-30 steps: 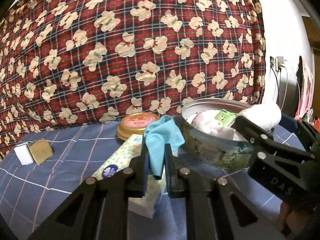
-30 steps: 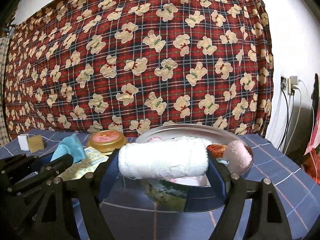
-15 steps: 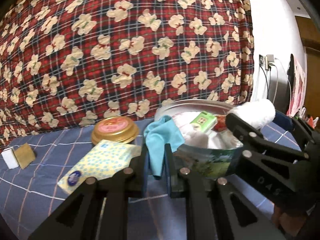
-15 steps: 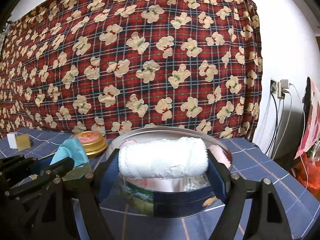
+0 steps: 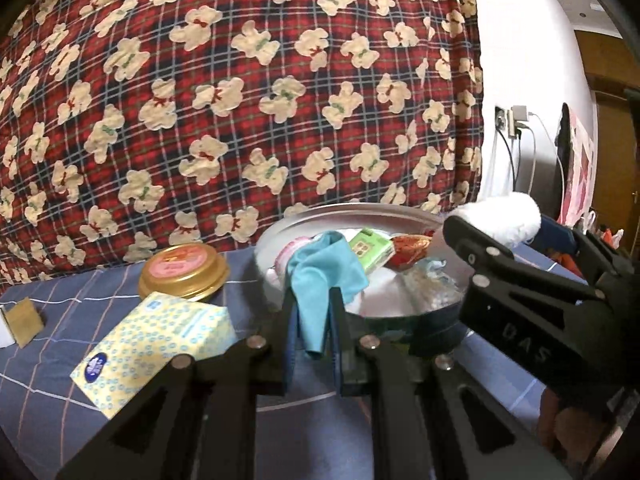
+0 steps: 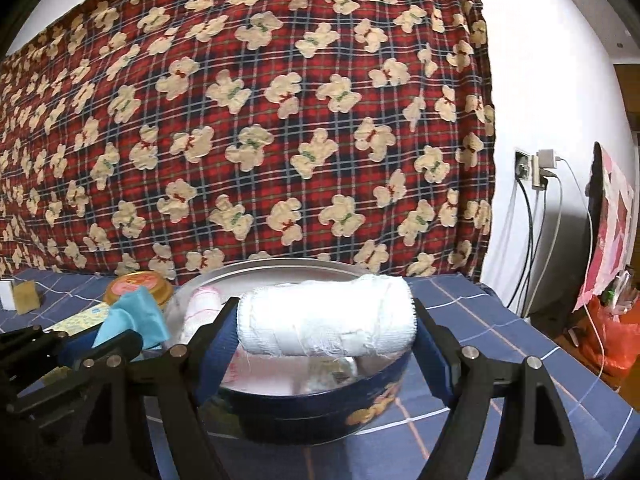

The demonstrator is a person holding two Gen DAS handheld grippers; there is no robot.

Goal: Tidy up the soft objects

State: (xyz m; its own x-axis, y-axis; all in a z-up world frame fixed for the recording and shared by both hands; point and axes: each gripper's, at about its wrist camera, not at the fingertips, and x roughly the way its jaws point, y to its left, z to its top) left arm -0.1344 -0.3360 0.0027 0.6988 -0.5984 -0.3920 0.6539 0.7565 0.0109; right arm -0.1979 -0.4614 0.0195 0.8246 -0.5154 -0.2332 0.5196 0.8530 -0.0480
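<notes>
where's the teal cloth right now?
The teal cloth is pinched in the left gripper, hanging at the near-left rim of the round tin; the right wrist view shows it left of the white roll.

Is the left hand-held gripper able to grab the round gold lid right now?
Probably not yet. The left hand-held gripper is shut on the blue cloth, so it has no free grip. The gold lid itself lies uncovered on the blue checked bedding, with only the yellow tissue pack nearby.
</notes>
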